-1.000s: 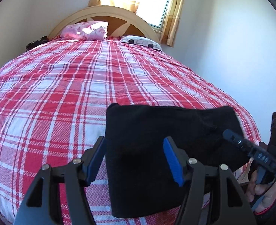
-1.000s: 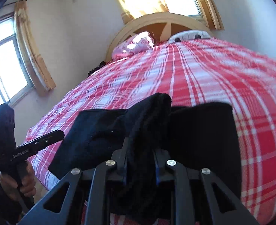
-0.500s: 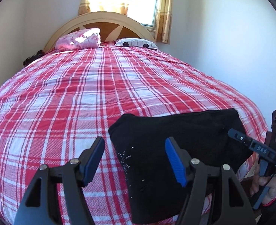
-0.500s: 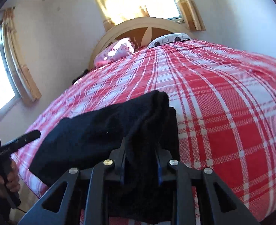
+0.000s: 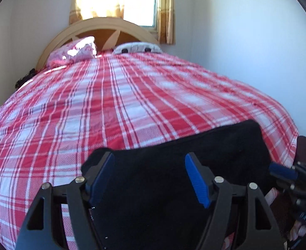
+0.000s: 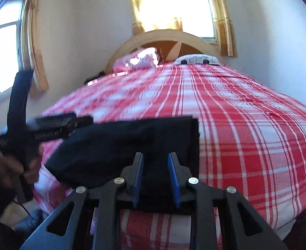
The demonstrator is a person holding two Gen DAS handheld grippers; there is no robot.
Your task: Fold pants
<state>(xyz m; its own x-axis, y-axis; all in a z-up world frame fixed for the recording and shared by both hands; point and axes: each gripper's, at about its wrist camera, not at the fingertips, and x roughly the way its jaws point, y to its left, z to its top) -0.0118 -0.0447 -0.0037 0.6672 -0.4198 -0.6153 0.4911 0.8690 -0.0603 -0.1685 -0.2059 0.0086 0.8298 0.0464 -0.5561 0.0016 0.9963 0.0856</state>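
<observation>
one flat black folded pants (image 5: 173,179)

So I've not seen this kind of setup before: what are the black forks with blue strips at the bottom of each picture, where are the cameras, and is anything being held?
There is no robot here. A person holds a hand-held gripper in each hand, and each gripper carries a wide-angle camera looking forward along its two fingers. One picture is from the left gripper, the other from the right gripper. The blue strips are the pads on the fingers.

Both look over a bed with a red plaid cover, two pillows at the headboard. Folded black pants lie near the foot edge.

Both grippers are open with nothing between the fingers; the pants lie on the cover. In the right view you can see the person's left hand on its handle.
</observation>
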